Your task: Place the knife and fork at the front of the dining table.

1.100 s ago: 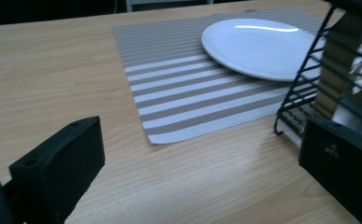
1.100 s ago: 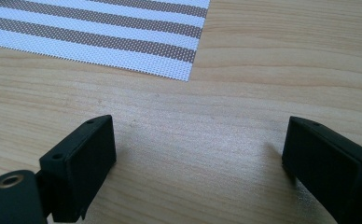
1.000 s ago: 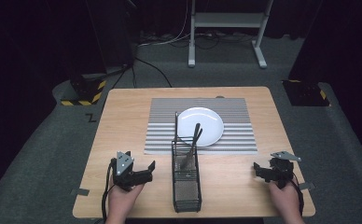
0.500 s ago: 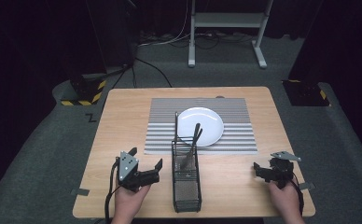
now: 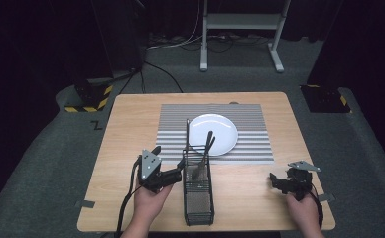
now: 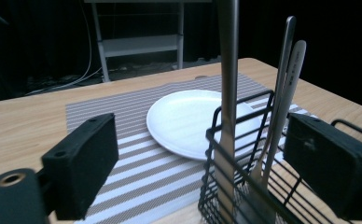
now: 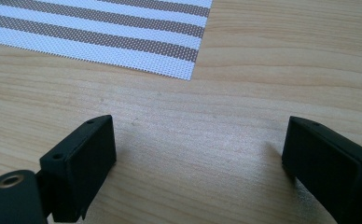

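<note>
A black wire cutlery caddy stands at the table's front middle with several metal utensils upright in it. My left gripper is right at the caddy's left side, near its top. In the left gripper view my left gripper is open; its jaws have just been closing a little. A flat utensil handle and two thinner handles rise between the pads, untouched. My right gripper rests open near the front right, over bare wood.
A white plate lies on a striped placemat behind the caddy, also seen as plate and placemat. The table's front edge is close to both hands. A metal stand is on the floor beyond the table.
My left gripper has moved right and upward, from the open wood to the caddy's left side. The right gripper has stayed where it was.
</note>
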`<state>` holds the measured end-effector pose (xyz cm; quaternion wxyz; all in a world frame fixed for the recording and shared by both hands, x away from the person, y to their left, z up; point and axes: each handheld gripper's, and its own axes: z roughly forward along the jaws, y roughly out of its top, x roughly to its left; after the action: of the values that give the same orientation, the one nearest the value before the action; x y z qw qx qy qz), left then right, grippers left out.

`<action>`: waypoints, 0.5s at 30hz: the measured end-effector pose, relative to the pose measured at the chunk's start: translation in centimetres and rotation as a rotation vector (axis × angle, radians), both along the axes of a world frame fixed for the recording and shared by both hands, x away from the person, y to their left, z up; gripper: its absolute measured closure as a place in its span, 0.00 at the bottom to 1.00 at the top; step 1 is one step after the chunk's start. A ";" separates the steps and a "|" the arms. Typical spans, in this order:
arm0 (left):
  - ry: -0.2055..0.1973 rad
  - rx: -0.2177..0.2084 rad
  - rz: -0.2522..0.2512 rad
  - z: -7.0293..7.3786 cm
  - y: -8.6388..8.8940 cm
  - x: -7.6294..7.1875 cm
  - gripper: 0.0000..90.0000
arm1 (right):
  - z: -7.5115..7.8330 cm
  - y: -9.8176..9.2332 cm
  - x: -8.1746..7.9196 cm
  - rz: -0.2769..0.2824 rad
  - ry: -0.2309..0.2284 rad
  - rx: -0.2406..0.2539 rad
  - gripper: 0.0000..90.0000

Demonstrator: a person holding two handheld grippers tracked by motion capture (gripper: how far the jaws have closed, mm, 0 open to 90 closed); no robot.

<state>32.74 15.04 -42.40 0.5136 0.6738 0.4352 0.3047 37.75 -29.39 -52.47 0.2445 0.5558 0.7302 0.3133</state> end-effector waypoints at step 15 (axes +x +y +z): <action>-0.003 0.013 -0.021 0.0 -2.3 2.4 0.34 | 0.0 0.0 0.0 0.002 0.000 0.000 0.11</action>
<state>35.17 12.78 -42.35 0.5128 0.6812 0.4253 0.3035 37.74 -29.40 -52.47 0.2443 0.5552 0.7306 0.3136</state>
